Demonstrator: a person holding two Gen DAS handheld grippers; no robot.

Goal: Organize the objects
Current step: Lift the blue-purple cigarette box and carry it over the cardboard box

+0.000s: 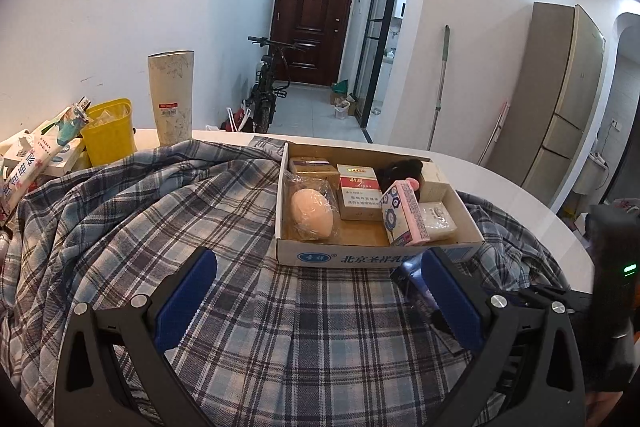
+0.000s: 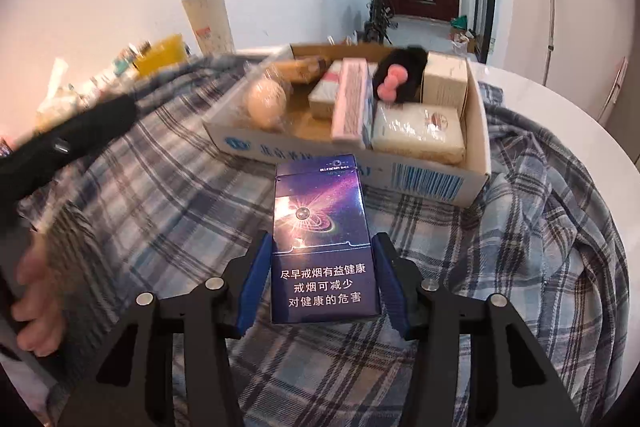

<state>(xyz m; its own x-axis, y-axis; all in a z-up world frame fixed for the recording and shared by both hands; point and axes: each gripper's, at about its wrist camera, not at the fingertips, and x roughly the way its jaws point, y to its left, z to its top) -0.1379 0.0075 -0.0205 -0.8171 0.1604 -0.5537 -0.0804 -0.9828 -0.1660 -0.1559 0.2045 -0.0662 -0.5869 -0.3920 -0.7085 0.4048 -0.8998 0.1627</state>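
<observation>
A shallow cardboard box (image 1: 360, 259) (image 2: 478, 131) sits on a plaid cloth (image 1: 160, 227) (image 2: 540, 247). It holds a beige sponge in plastic (image 1: 311, 214) (image 2: 266, 101), a red-and-white pack (image 1: 358, 187), a pink box (image 1: 404, 215) (image 2: 350, 103), a white packet (image 2: 418, 133) and a black hair tie with a pink bow (image 2: 394, 85). My right gripper (image 2: 322, 279) is shut on a purple cigarette pack (image 2: 320, 239), held just before the box's front wall. My left gripper (image 1: 320, 303) is open and empty above the cloth, in front of the box.
A tall cream cup (image 1: 171, 99), a yellow container (image 1: 110, 135) and toiletry boxes (image 1: 36, 159) stand at the table's left back. The white round table edge (image 1: 520, 195) curves at the right. A hallway with a bicycle (image 1: 268, 87) lies beyond.
</observation>
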